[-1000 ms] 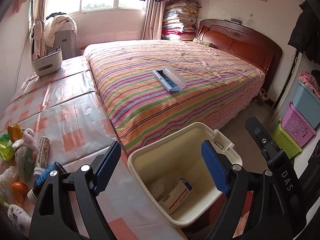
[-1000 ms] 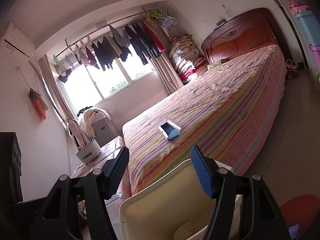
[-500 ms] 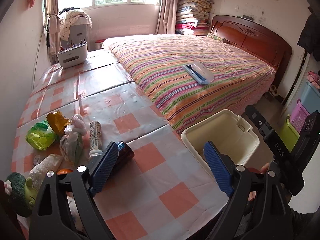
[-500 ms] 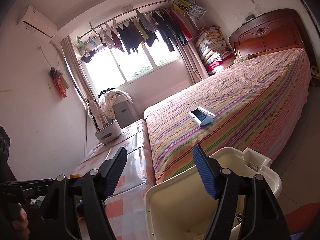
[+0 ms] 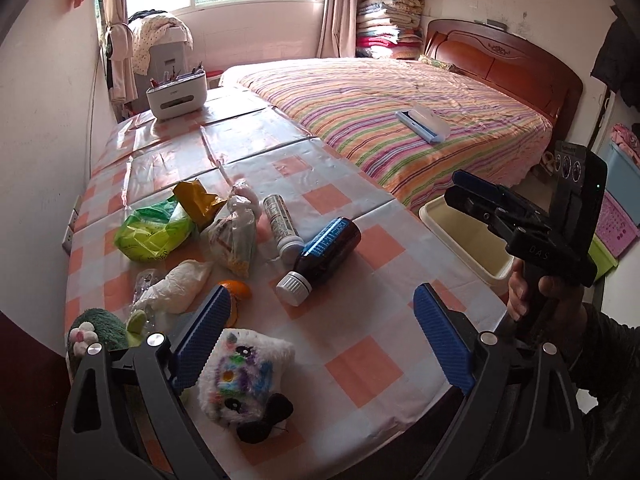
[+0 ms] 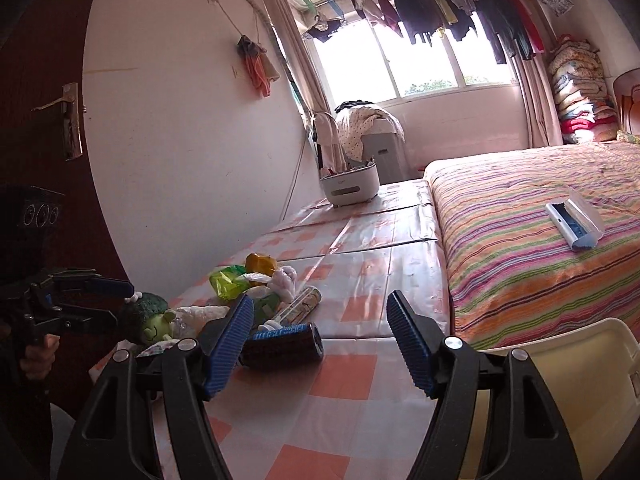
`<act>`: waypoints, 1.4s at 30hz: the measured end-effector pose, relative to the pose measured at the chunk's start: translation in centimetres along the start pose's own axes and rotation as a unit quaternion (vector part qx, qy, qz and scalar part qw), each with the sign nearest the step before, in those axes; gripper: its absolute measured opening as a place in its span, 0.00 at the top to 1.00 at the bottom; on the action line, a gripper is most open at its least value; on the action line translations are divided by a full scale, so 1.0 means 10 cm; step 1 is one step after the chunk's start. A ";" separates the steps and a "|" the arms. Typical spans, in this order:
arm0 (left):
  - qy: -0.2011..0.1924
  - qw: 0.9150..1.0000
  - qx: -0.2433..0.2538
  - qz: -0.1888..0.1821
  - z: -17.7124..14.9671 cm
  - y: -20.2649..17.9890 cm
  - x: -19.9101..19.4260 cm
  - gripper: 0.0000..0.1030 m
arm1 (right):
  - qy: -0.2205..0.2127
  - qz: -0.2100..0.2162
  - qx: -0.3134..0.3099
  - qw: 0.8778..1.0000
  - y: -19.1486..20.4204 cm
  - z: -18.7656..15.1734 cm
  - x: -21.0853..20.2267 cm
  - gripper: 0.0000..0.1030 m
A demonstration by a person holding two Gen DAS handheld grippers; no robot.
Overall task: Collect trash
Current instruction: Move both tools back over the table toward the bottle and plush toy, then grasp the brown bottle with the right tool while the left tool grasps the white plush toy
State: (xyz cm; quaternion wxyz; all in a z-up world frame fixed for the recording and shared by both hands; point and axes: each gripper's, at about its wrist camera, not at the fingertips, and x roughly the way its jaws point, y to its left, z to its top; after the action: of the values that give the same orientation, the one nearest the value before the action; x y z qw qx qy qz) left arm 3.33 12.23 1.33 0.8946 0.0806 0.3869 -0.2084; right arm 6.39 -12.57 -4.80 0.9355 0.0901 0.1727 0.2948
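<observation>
Trash lies on the checkered table (image 5: 360, 364): a dark blue bottle (image 5: 326, 248) with a white cap, a white tube (image 5: 280, 220), a green bag (image 5: 154, 232), a yellow wrapper (image 5: 196, 200), a clear bag (image 5: 234, 236), crumpled white tissue (image 5: 180, 284) and an orange (image 5: 236, 290). My left gripper (image 5: 320, 340) hovers over the table's near part, its jaws opening with nothing between them. A cream bin (image 5: 464, 236) stands off the table's right edge. My right gripper (image 6: 320, 344) is open and empty beside the bin (image 6: 560, 360), facing the dark bottle (image 6: 284, 342).
A white plush toy (image 5: 244, 376) and a green plush (image 5: 100, 328) lie at the table's near left. A white caddy (image 5: 176, 94) stands at the far end. The striped bed (image 5: 400, 128) borders the table, with a blue-and-white case (image 5: 424, 124) on it. Coloured baskets (image 5: 612, 232) sit at the right.
Both views have swung left, away from the bin and onto the trash on the table. The left gripper's jaws stand wider than before. The right gripper has rolled nearer to level.
</observation>
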 end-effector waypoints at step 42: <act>0.143 0.987 -0.067 -0.041 -0.53 0.60 0.88 0.19 | 0.318 0.139 -0.318 0.882 0.80 -0.31 1.34 0.55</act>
State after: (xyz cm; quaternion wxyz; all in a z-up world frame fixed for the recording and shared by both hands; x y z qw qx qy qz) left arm 7.86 16.56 -8.84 0.8241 0.0338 0.5270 -0.2049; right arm 11.37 1.95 -9.13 0.7578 -0.2881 0.3438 0.4738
